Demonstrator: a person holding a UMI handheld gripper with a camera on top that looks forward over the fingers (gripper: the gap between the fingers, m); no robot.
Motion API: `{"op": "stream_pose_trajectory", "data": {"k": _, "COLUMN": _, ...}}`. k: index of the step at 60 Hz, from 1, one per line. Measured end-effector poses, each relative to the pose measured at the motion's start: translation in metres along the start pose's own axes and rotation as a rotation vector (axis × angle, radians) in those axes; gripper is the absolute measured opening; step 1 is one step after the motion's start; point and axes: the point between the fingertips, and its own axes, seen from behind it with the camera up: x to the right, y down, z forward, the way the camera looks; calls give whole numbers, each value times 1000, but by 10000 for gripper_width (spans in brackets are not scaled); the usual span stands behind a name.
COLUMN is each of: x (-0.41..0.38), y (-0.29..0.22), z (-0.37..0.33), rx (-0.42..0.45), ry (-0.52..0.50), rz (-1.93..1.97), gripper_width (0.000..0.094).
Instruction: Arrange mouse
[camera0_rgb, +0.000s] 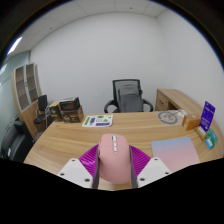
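Note:
A pink mouse (113, 160) sits between my gripper's (113, 168) two fingers, whose magenta pads (89, 157) press on both its sides. The mouse is held above the wooden table (70, 142), its front end pointing away from me. A pink mouse mat (173, 152) lies on the table to the right of the fingers.
A black office chair (128, 96) stands behind the table. A green-and-white sheet (97, 121) lies at the table's far side. A purple box (207, 113) and small items stand at the right. Shelves (28, 90) and a dark box (66, 108) are at the left.

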Motion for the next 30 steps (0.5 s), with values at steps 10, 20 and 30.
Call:
{"op": "stream_pose_trajectory", "data": {"k": 10, "x": 135, "y": -66, "z": -5, "rx": 63, "ry": 172, "rz": -50, "gripper_width": 433}}
{"op": "stream_pose_trajectory", "data": {"k": 20, "x": 263, "y": -13, "z": 45, "rx": -62, "ry": 265, "rz": -21, "gripper_width": 432}}
{"op": "stream_pose_trajectory", "data": {"k": 30, "x": 307, "y": 71, "z": 81, "rx": -220, "ry": 216, "rz": 8, "gripper_width": 432}}
